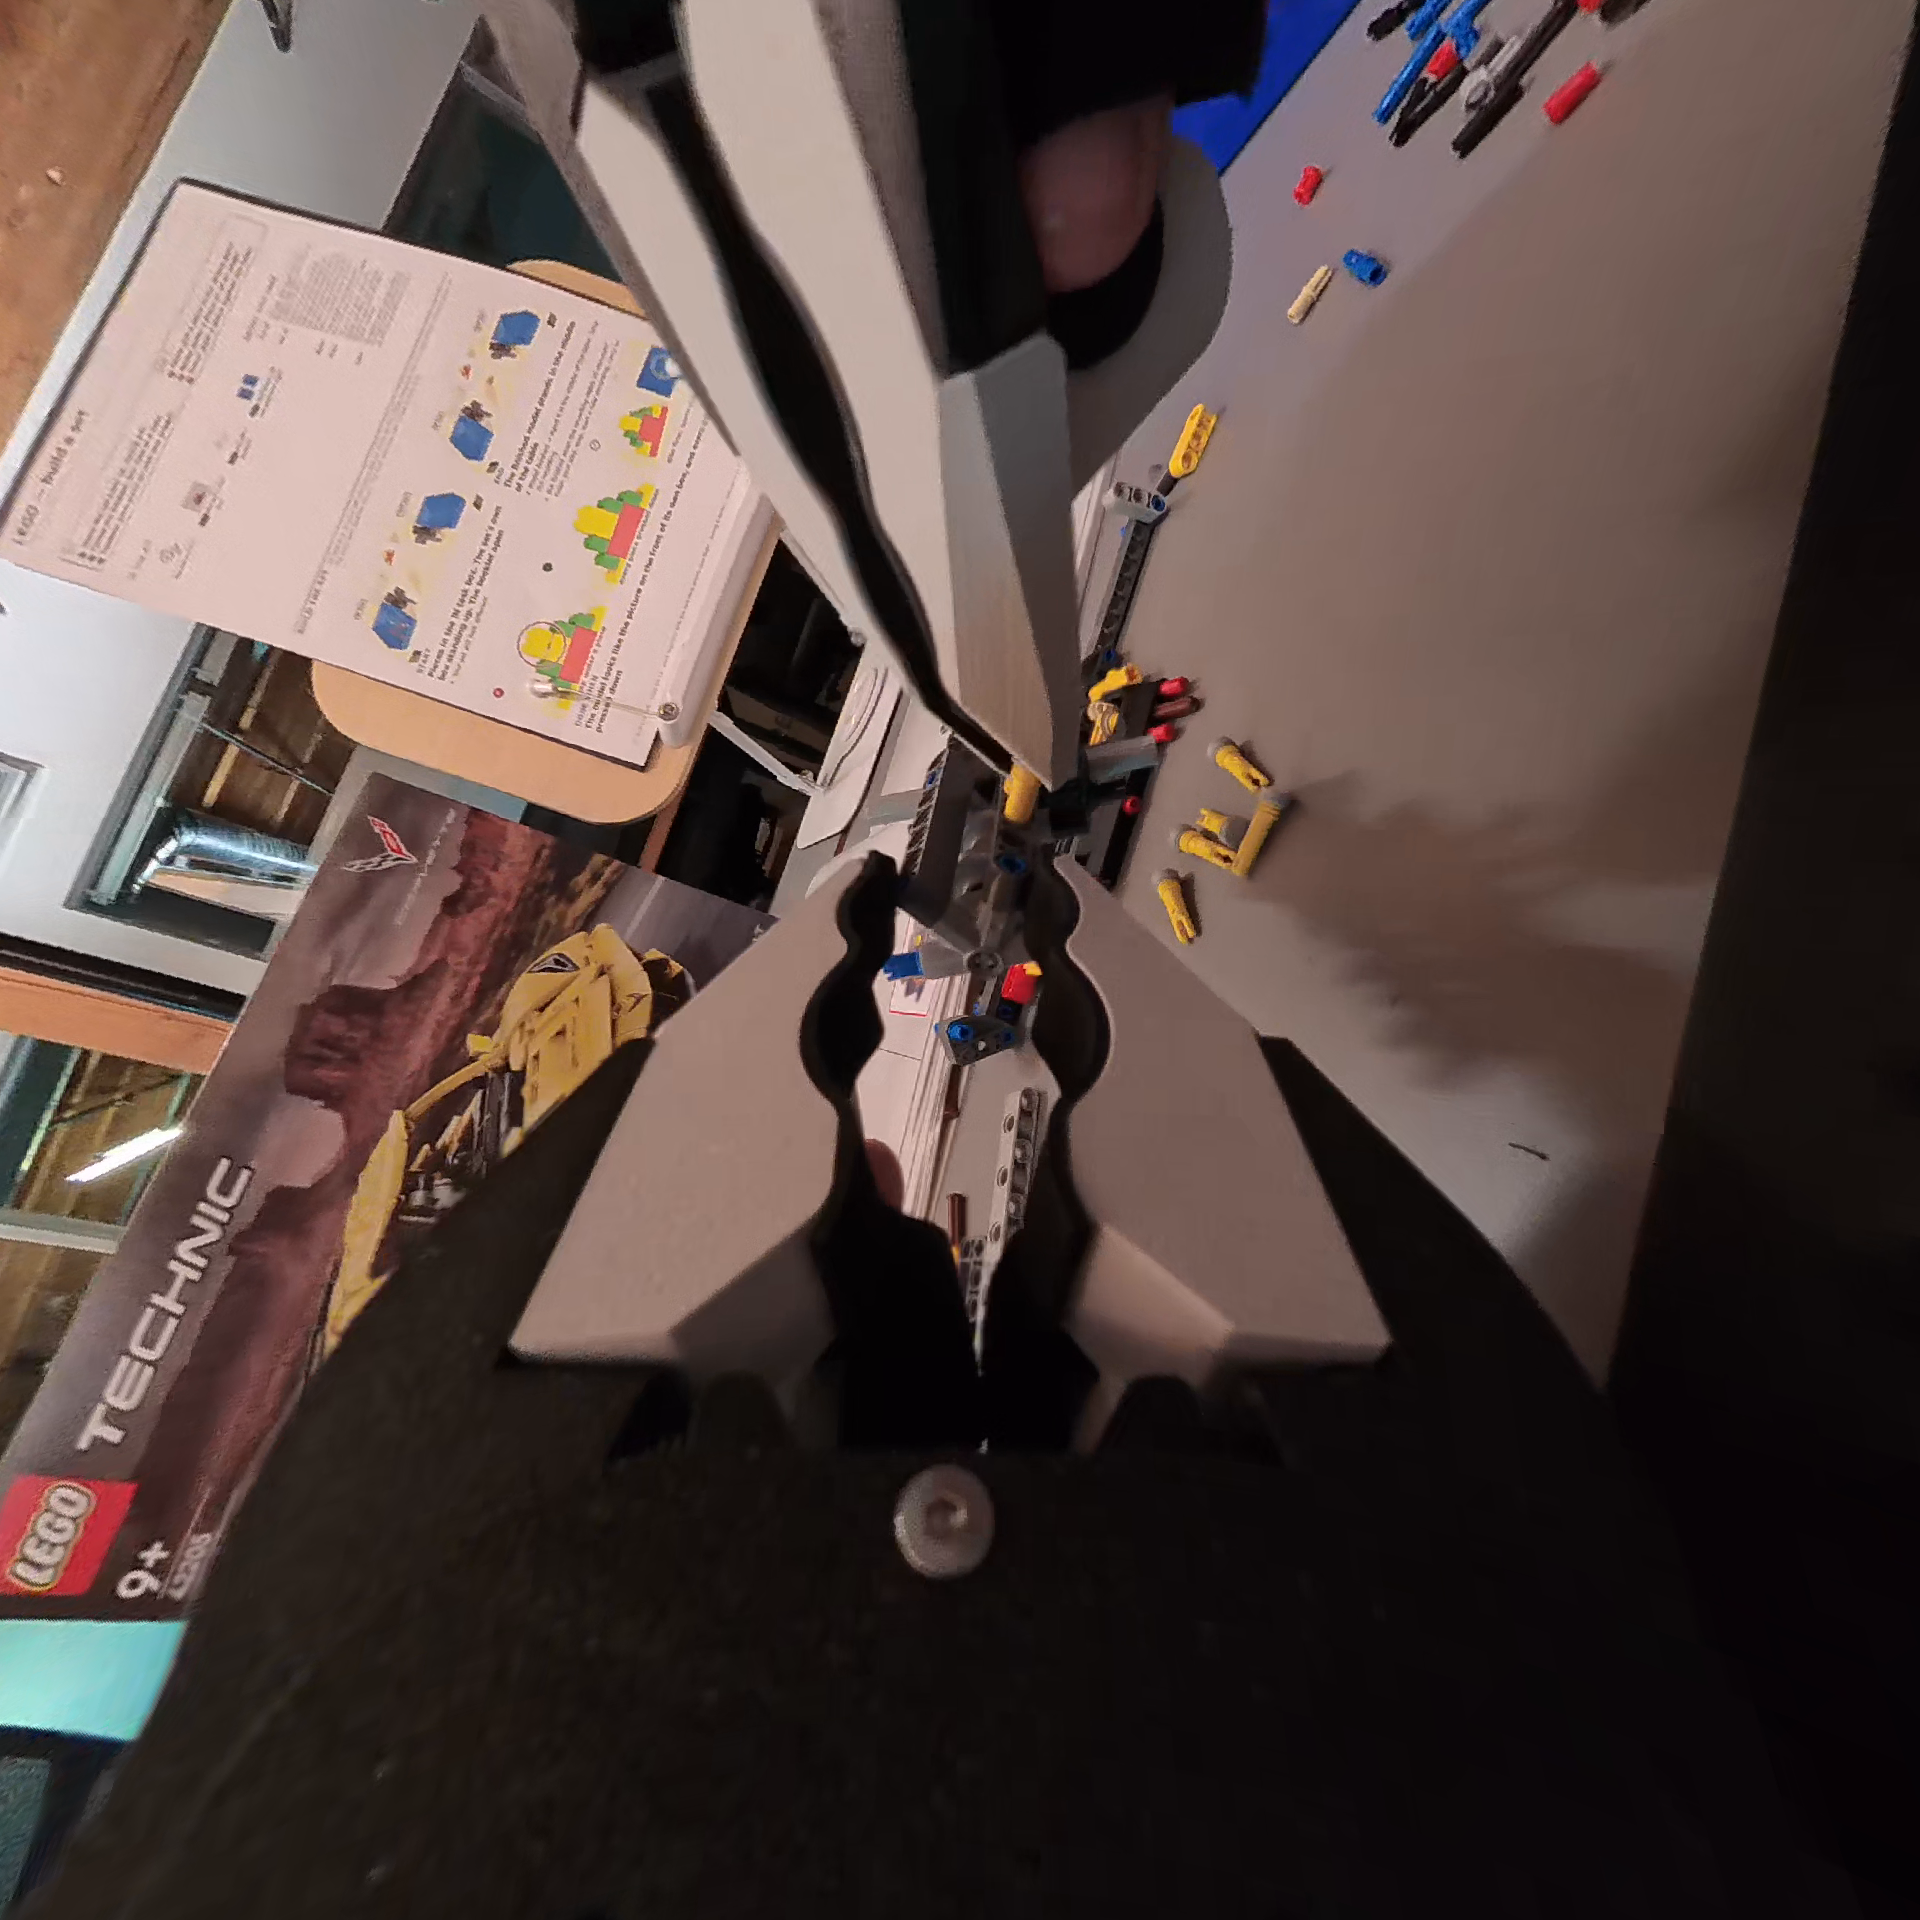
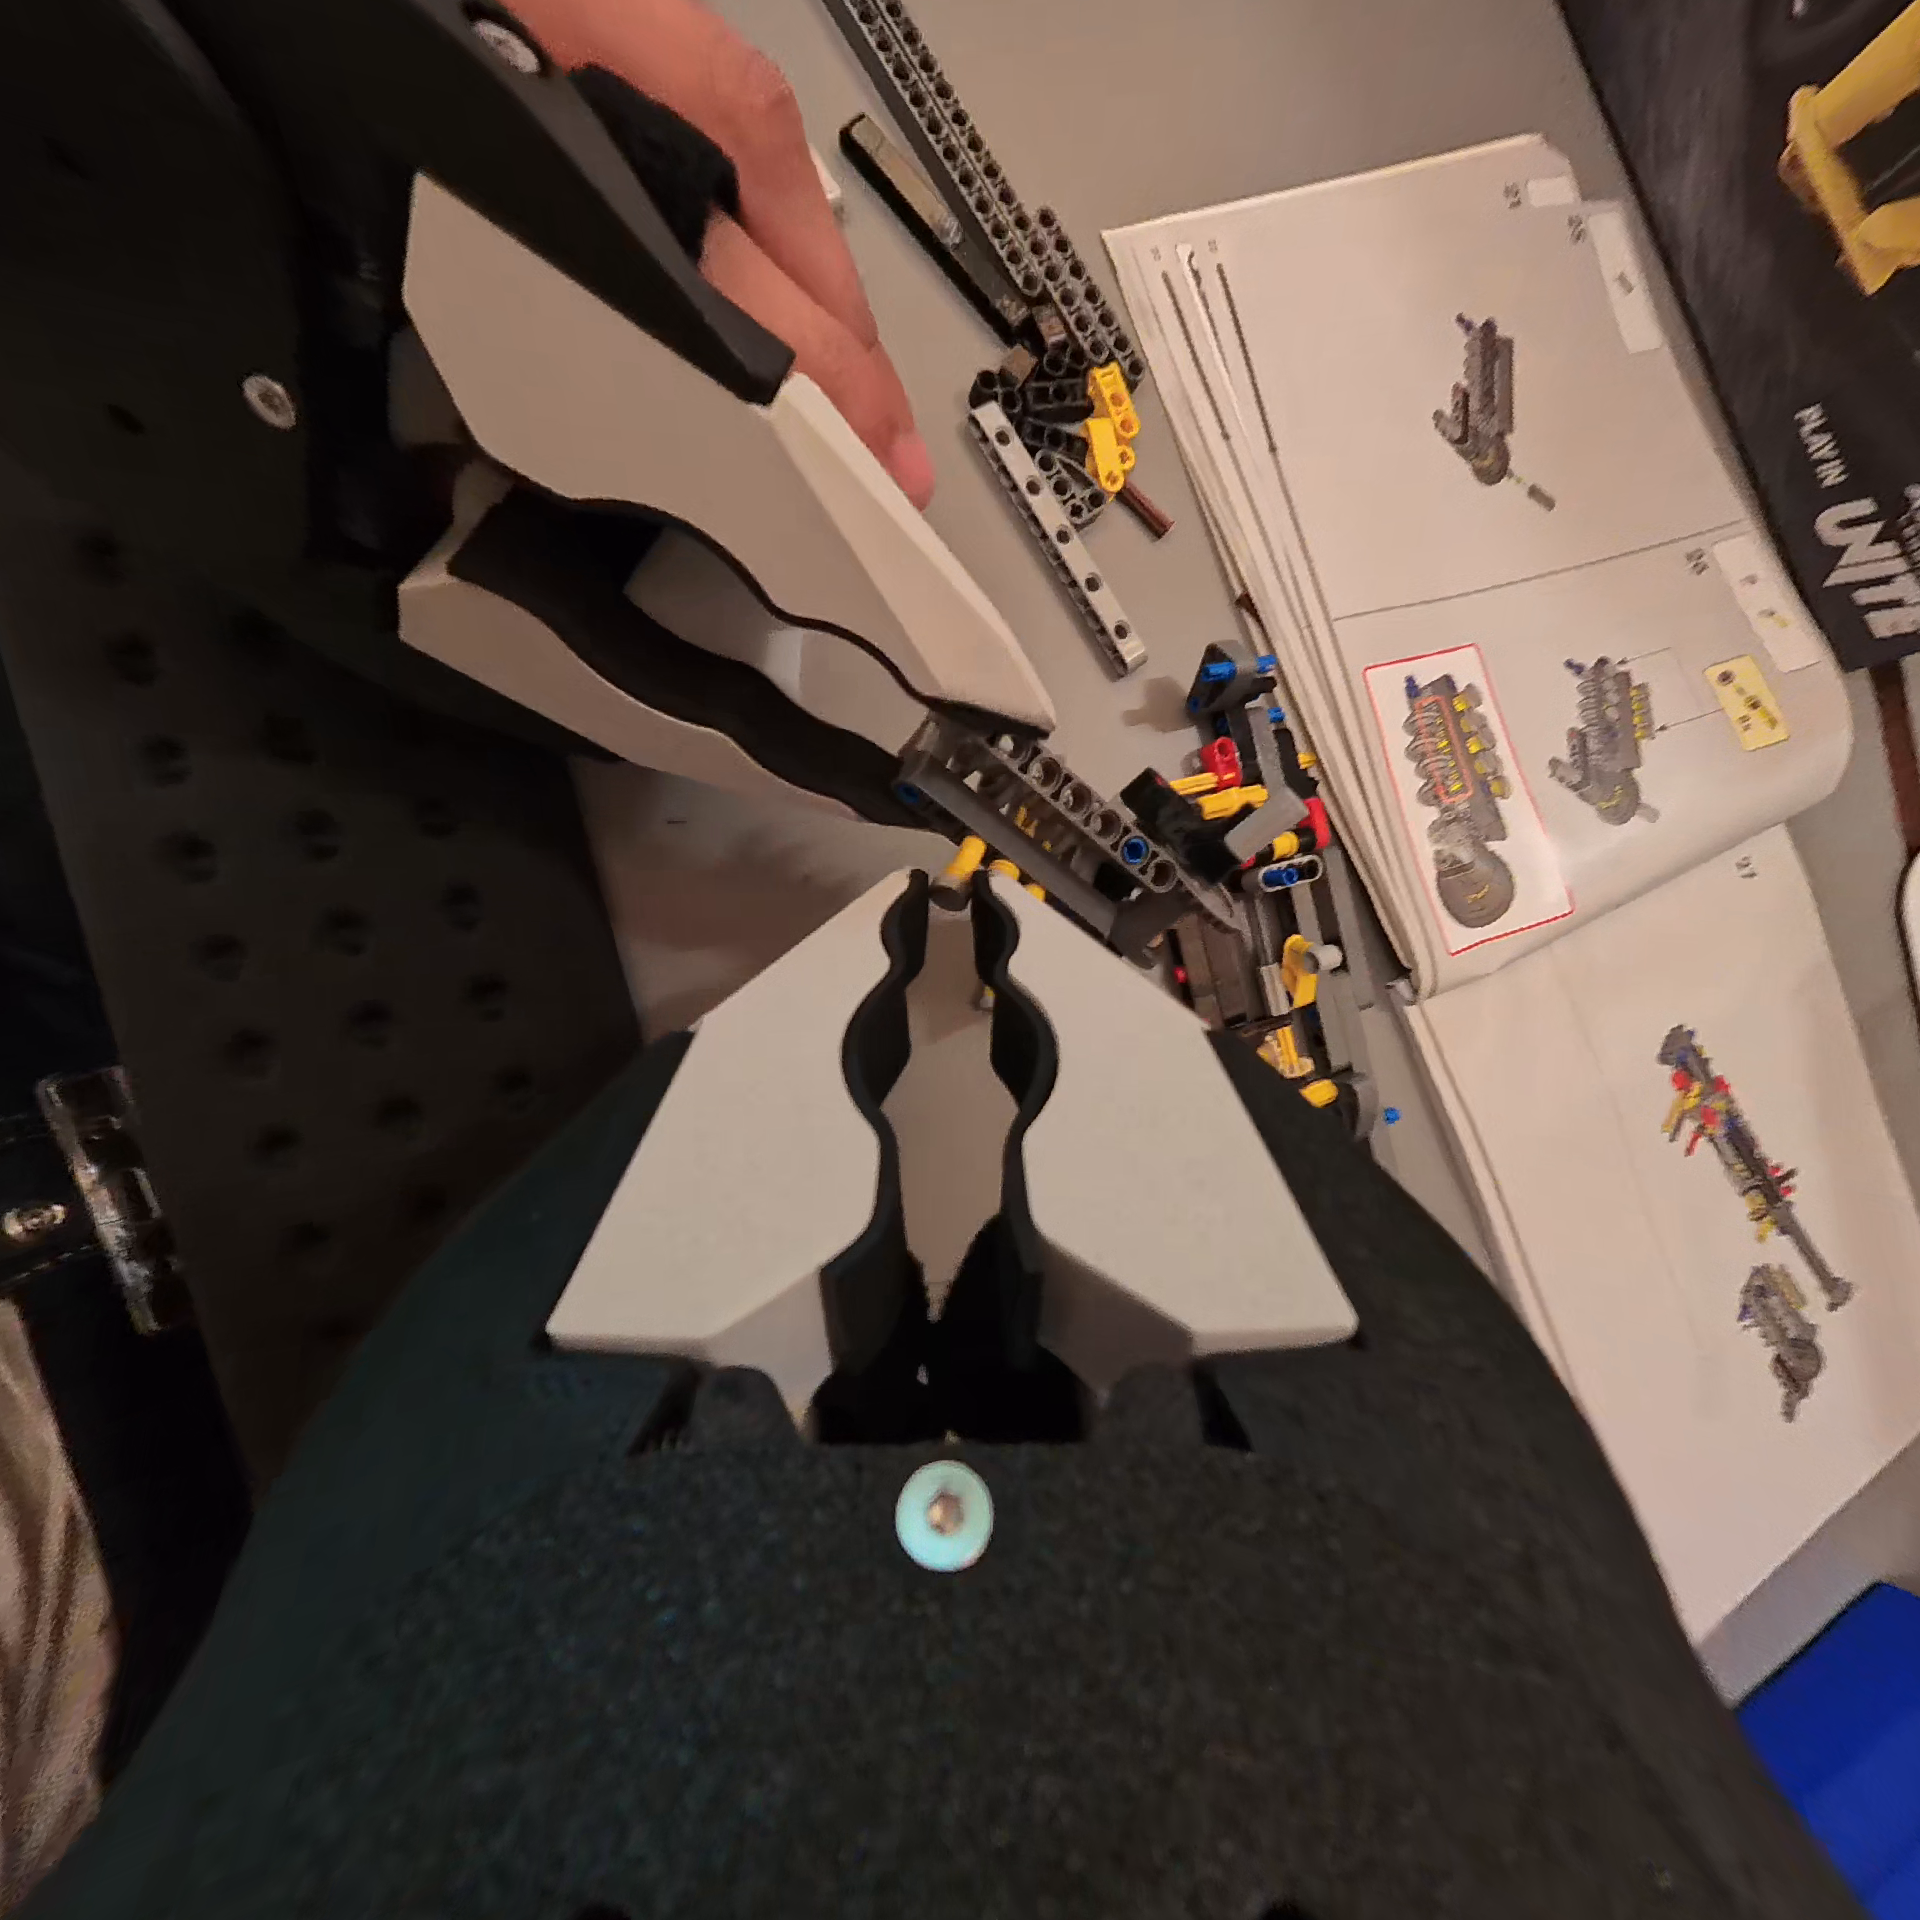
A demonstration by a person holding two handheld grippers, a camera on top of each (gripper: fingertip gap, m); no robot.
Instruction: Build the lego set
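My left gripper [image 1: 961, 873] is shut on a grey Technic frame assembly [image 1: 966, 894] with blue pins and holds it above the grey table [image 1: 1455, 623]. In the right wrist view the same gripper [image 2: 961, 753] comes in from the upper left, clamping the end of that assembly [image 2: 1049, 805]. My right gripper [image 2: 951, 894] is shut on a small yellow pin with a grey end [image 2: 961, 868], right against the underside of the assembly. In the left wrist view the right gripper [image 1: 1039, 774] comes down from above with the yellow pin [image 1: 1021, 795] at its tips.
A larger black, yellow and red sub-build [image 2: 1273, 831] lies by the open instruction booklet [image 2: 1507, 468]. Long black and grey beams [image 2: 1049, 530] lie beyond. Loose yellow pins [image 1: 1231, 831] and red and blue pieces [image 1: 1363, 266] scatter the table. The set's box [image 1: 312, 1143] and a printed sheet [image 1: 364, 447] stand to the left. My two grippers' fingertips are within a few centimetres of each other.
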